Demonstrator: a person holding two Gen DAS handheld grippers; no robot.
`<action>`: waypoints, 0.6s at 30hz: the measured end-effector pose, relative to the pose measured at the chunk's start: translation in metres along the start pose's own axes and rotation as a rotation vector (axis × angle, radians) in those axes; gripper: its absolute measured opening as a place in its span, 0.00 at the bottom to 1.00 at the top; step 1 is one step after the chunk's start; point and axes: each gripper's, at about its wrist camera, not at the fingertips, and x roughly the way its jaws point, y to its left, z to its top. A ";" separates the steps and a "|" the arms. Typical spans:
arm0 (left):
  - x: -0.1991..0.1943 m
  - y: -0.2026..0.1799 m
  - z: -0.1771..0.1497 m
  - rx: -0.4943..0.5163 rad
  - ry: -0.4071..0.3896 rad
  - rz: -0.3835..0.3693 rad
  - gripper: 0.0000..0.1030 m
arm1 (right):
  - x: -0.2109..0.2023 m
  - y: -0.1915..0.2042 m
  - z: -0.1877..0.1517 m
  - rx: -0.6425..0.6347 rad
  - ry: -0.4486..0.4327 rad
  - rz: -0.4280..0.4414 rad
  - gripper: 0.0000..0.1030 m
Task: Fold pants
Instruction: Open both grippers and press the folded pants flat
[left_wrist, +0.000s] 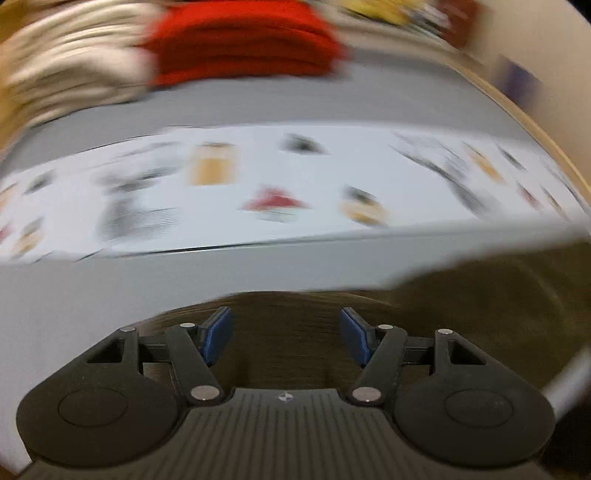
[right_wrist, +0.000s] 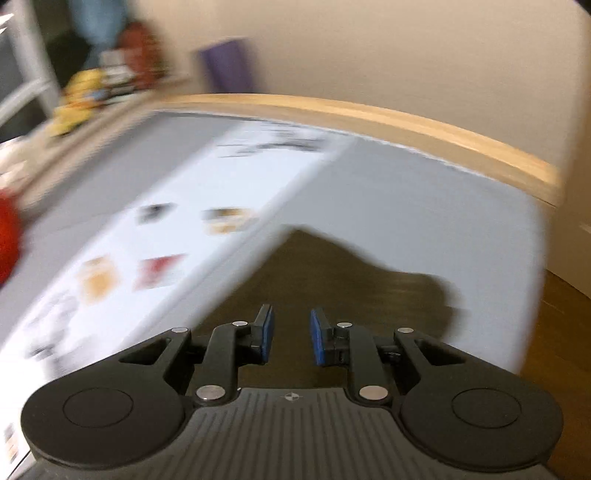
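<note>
**Two empty grippers above dark pants on a gray table**

Gray and smooth, the table top (left_wrist: 66, 295) carries a curved pale wood rim (right_wrist: 369, 114) along its far edge, with a cream wall behind it. Both views are smeared by motion blur, so fine detail is lost.

One long white printed sheet (left_wrist: 295, 184) lies flat across the gray surface; it bears small colored pictures in orange, red and black, too blurred to count or read. Beyond it, in the left wrist view, sit two folded stacks of cloth: a red stack (left_wrist: 240, 44) of soft layered fabric and, touching its left side, a cream stack (left_wrist: 74, 66). A yellow object (right_wrist: 77, 99) and a purple rectangular object (right_wrist: 227, 66) stand near the far rim; what they are cannot be told.

The pants (left_wrist: 295, 332), dark olive-brown cloth with a matte weave, lie on the near part of the table under both tools. In the right wrist view one part of them comes to a point toward the sheet.

The left gripper (left_wrist: 286, 334) has its black arms and blue pads (left_wrist: 218, 332) spread wide, nothing between them. The right gripper (right_wrist: 291, 334) stands at a narrower gap, pads (right_wrist: 317, 339) apart and also empty. Whether either touches the cloth cannot be told.
</note>
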 end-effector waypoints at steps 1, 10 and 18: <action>0.009 -0.016 0.005 0.075 0.026 -0.044 0.60 | -0.002 0.014 -0.002 -0.047 0.001 0.056 0.23; 0.106 -0.080 -0.002 0.296 0.163 -0.096 0.15 | -0.024 0.176 -0.075 -0.623 0.050 0.514 0.23; 0.161 -0.084 0.018 0.228 0.101 0.032 0.06 | -0.016 0.272 -0.164 -1.013 0.242 0.566 0.24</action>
